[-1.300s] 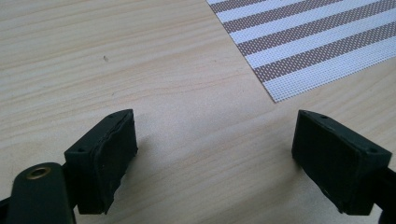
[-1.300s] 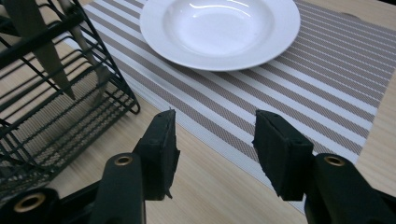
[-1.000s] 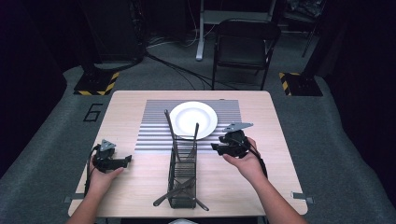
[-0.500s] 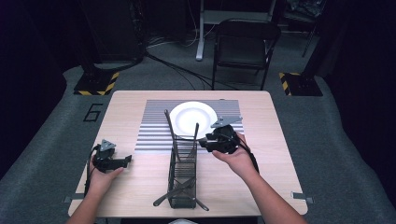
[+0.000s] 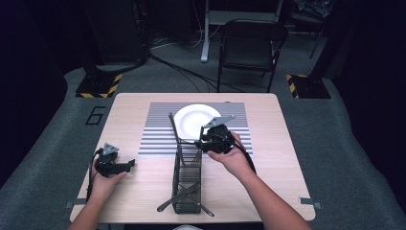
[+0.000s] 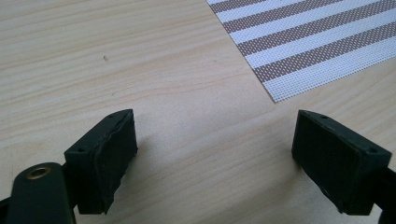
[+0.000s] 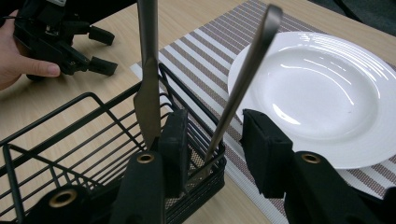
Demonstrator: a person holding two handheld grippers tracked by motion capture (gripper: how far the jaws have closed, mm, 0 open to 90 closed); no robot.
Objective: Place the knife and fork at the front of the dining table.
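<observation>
rack [image 5: 187,179]: table [image 5: 282,158] centre | plate [image 5: 194,120]: on mat [image 5: 155,129], behind rack | utensils [image 7: 148,70]: standing in rack

Black claws [image 5: 203,139] – brass screw eyelets, grey triangular plates, trailing cables.

Black folding chair [image 5: 251,45] beyond the wooden table [image 5: 139,103]

A slim, dull-silver metal utensil handle [image 7: 245,70] stands in the far end of a black wire cutlery rack [image 7: 65,140], leaning toward one o'clock over the rim of a round white ceramic plate [image 7: 322,88]. Its lower end drops into the rack's corner, hidden there. At its nine o'clock, just beside it, a silver metal table knife [image 7: 148,70] stands nearly upright in the same rack, blade down.
</observation>
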